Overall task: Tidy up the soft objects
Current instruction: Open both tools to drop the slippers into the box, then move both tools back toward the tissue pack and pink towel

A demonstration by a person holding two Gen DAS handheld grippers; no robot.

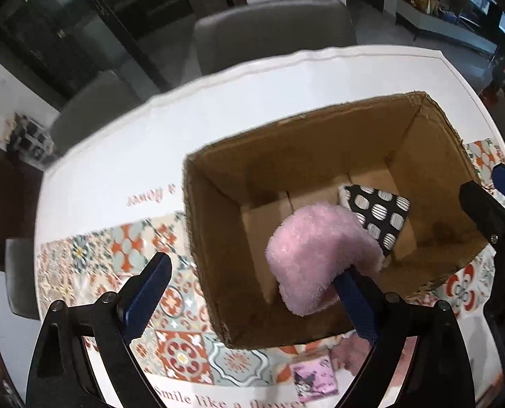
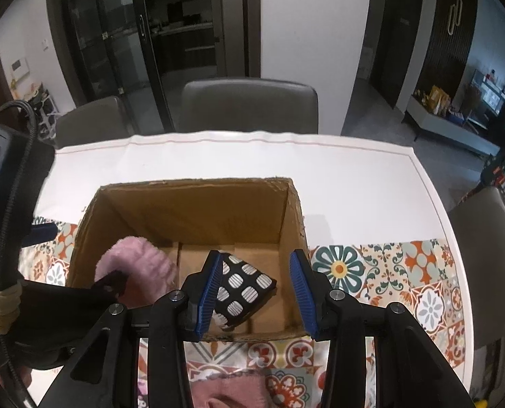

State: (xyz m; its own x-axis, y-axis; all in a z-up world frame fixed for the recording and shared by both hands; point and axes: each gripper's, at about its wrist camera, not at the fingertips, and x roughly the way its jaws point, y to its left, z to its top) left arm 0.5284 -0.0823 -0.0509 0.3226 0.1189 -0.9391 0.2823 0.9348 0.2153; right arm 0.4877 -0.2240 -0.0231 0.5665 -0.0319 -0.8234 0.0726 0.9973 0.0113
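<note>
left wrist view first: the left gripper [image 1: 252,292] has its jaws spread wide over the near wall of the cardboard box [image 1: 286,146]. the pink fuzzy thing [image 1: 317,255] sits against the right-hand finger at about 5 o'clock, draped half inside the box, and nothing pinches it from the other side, so i'd call it let go rather than held. whether it's still hung up on that finger i can't tell. deeper in the box, at 3 o'clock of the pink one, lies a black pouch with white striped dots [image 1: 376,216]. if i were doing this step, i'd pull the open jaws straight up and away so the fuzz doesn't snag and drag back out over the rim. the tablecloth [image 1: 123,255] reads "smile like a flower" at 6 o'clock. a small pink printed square [image 1: 315,382] lies outside the box at 6 o'clock; its print is too small to read.

right wrist view: the right gripper [image 2: 257,289] hangs over the near box edge, jaws partly apart with nothing between the pads. the black pouch sits below, at 6 o'clock inside the box, not gripped. pink fuzzy thing at 9 o'clock. more pink fabric [image 2: 232,391] waits on the cloth at 6 o'clock, probably next.
</note>
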